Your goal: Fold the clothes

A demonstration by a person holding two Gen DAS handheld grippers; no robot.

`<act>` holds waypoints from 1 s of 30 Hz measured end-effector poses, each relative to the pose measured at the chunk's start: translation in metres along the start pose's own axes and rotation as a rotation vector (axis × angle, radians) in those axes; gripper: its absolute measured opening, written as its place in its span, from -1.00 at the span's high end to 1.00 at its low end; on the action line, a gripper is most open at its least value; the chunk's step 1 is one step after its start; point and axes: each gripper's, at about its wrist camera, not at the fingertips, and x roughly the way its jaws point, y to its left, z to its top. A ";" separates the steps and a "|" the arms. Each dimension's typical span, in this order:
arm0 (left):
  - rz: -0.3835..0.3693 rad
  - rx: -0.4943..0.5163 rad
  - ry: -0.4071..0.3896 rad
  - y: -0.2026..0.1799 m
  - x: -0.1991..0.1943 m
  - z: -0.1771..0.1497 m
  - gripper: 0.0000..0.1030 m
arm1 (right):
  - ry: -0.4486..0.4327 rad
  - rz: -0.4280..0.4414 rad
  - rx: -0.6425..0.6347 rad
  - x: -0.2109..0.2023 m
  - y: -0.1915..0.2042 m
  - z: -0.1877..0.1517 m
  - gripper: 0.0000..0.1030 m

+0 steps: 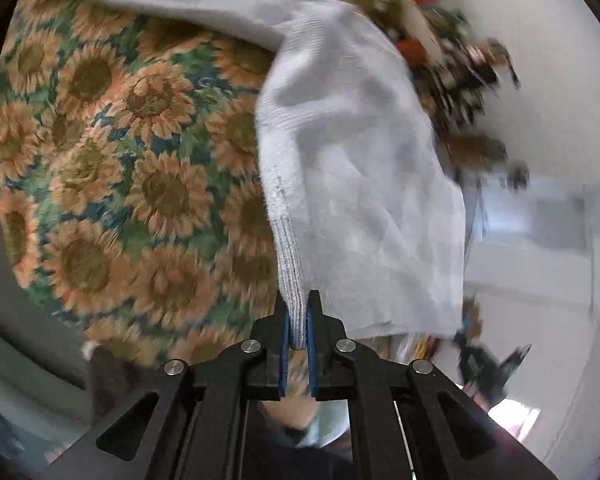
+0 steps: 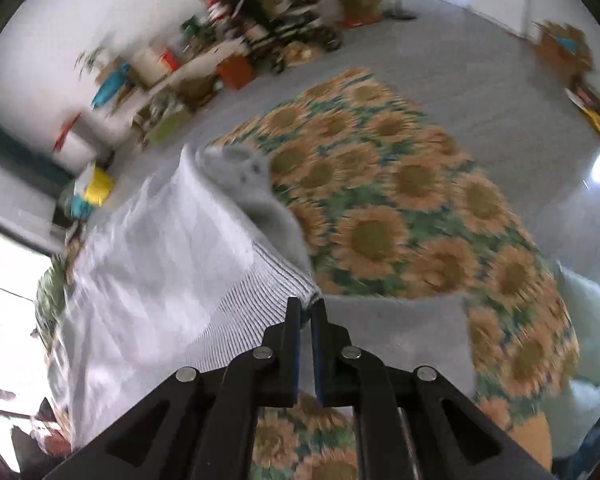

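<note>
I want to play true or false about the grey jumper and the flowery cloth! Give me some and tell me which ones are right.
1. The left gripper is pinching the ribbed edge of the grey jumper. True.
2. The right gripper has wide open jaws. False: they are shut on the jumper's ribbed edge.
3. The cloth under the jumper has sunflowers on it. True.
4. The jumper is bright red. False: it is pale grey.
5. The jumper lies neatly folded. False: it hangs up off the cloth, held by both grippers.
</note>
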 end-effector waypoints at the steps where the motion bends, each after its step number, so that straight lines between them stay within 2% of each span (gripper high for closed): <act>1: -0.001 0.032 0.022 0.001 -0.006 -0.011 0.86 | -0.012 -0.013 0.005 -0.013 -0.002 -0.011 0.90; 2: 0.000 0.048 0.043 0.009 -0.013 -0.027 0.86 | -0.023 -0.034 0.001 -0.024 -0.005 -0.015 0.90; 6: 0.055 0.066 0.137 0.035 -0.004 -0.058 0.86 | -0.046 -0.116 -0.003 -0.096 -0.005 -0.114 0.90; 7: 0.078 0.070 0.163 0.046 -0.002 -0.067 0.86 | -0.040 -0.129 0.006 -0.100 -0.008 -0.106 0.90; 10: 0.116 0.057 0.238 0.067 0.011 -0.086 0.86 | 0.019 -0.152 0.058 -0.094 0.041 -0.093 0.91; 11: 0.120 0.050 0.254 0.077 0.011 -0.095 0.86 | 0.048 -0.161 0.075 -0.089 0.027 -0.067 0.91; 12: 0.125 0.044 0.269 0.087 0.010 -0.103 0.86 | 0.078 -0.174 0.095 -0.086 0.008 -0.065 0.91; 14: 0.135 0.026 0.291 0.104 0.008 -0.115 0.91 | 0.130 -0.191 0.125 -0.076 0.016 -0.068 0.95; 17: 0.131 0.012 0.318 0.113 0.012 -0.127 0.91 | 0.212 -0.251 0.194 -0.082 0.000 -0.132 1.00; 18: 0.127 0.010 0.325 0.113 0.015 -0.130 0.91 | 0.220 -0.246 0.225 -0.078 -0.004 -0.135 1.00; 21: 0.166 0.023 0.308 0.094 0.034 -0.109 0.92 | 0.238 -0.225 0.311 -0.058 -0.009 -0.130 0.99; 23: 0.164 0.010 0.304 0.077 0.044 -0.103 0.91 | 0.240 -0.217 0.313 -0.059 -0.006 -0.131 0.90; 25: 0.132 -0.007 0.293 0.068 0.039 -0.095 0.82 | 0.232 -0.204 0.297 -0.074 -0.010 -0.143 0.78; 26: 0.124 0.002 0.269 0.062 0.034 -0.085 0.64 | 0.228 -0.197 0.290 -0.082 -0.011 -0.149 0.63; 27: 0.138 0.023 0.229 0.054 0.027 -0.074 0.33 | 0.218 -0.189 0.276 -0.090 -0.011 -0.151 0.56; 28: 0.152 0.045 0.189 0.045 0.020 -0.063 0.15 | 0.206 -0.181 0.261 -0.098 -0.010 -0.153 0.44; 29: 0.159 0.055 0.141 0.039 0.012 -0.053 -0.11 | 0.195 -0.173 0.246 -0.106 -0.009 -0.155 0.41; 30: 0.155 0.057 0.094 0.031 0.005 -0.043 -0.20 | 0.186 -0.166 0.226 -0.113 -0.008 -0.154 0.37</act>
